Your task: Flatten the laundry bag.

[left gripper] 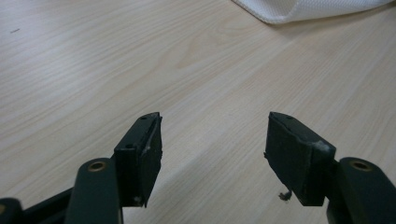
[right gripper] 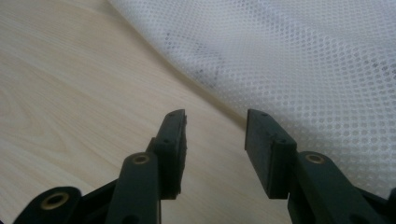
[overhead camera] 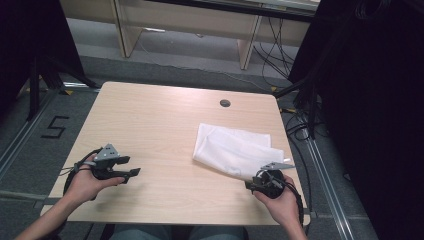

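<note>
Two sets of jaws, both open and empty. Right gripper (overhead camera: 253, 184) sits at the near-right corner of the tabletop (overhead camera: 150, 125), right at the near edge of the folded white mesh cloth (overhead camera: 235, 150); in the right gripper view the cloth (right gripper: 299, 65) lies just beyond and to the right of the tips, bare wood between the pads. Left gripper (overhead camera: 131, 172) is near the near-left corner, well apart from the cloth, which just shows in the far corner of its own view (left gripper: 303, 9).

Risks as I see them:
- Cloth looks folded in layers. Closing on the edge could catch only the top layer, so the fold opens instead of the whole piece moving.
- Pads meet the edge off-centre, so a thin bite on slick mesh may slip out under pull.
- Coming in too low, tips scrape the wood and shove the cloth toward the far edge, bunching it.
- One-handed pull drags or skews the cloth; the left has a long reach to help.
</note>
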{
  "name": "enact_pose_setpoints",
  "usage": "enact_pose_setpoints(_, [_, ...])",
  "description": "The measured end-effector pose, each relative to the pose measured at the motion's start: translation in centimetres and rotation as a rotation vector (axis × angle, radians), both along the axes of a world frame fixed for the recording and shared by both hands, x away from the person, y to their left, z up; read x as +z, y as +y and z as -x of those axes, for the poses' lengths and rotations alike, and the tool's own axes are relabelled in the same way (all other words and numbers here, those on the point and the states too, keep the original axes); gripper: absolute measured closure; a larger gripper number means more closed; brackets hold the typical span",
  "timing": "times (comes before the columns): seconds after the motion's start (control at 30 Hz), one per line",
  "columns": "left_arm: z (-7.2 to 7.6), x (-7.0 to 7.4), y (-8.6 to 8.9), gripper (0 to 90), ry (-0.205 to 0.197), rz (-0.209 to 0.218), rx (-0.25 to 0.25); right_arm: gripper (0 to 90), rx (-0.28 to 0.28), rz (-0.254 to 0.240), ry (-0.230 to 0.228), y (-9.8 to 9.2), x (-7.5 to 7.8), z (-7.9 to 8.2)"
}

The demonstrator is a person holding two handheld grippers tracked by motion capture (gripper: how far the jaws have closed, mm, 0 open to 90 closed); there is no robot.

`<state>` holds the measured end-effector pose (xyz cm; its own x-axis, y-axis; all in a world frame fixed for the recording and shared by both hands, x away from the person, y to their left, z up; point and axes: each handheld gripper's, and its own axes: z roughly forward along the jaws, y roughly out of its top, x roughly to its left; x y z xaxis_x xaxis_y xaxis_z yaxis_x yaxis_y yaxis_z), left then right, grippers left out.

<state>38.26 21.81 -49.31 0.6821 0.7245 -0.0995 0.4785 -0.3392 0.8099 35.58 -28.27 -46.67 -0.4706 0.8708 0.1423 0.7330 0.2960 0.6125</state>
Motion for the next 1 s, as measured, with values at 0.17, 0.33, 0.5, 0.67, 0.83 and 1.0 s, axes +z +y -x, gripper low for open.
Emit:
enact_pose_setpoints(0.17, [-0.4, -0.3, -0.7, 36.3, 0.001, -0.019, -0.031, 60.6, 0.016, 0.003, -0.042, 0.1, 0.0, -0.3])
enact_pose_setpoints(0.33, [-0.4, -0.3, -1.0, 36.4, 0.004, 0.001, -0.024, 68.6, 0.0, 0.006, -0.028, 0.3, 0.0, -1.0])
enact_pose_setpoints(0.5, [-0.1, -0.5, -1.2, 36.3, 0.011, 0.006, -0.051, 77.2, -0.022, 0.006, -0.007, 1.1, 0.1, -2.2])
enact_pose_setpoints(0.67, [0.2, -0.3, -0.8, 36.3, 0.013, 0.014, -0.054, 90.0, -0.044, 0.078, 0.006, 2.0, 0.7, -5.2])
enact_pose_setpoints(0.83, [0.2, -0.3, -1.0, 36.3, 0.017, 0.023, -0.055, 90.0, -0.104, 0.06, 0.007, 2.5, 0.3, -8.1])
enact_pose_setpoints(1.0, [0.1, -0.4, -1.0, 36.3, 0.019, 0.001, -0.066, 90.0, -0.128, 0.124, 0.001, 3.0, 0.3, -10.0])
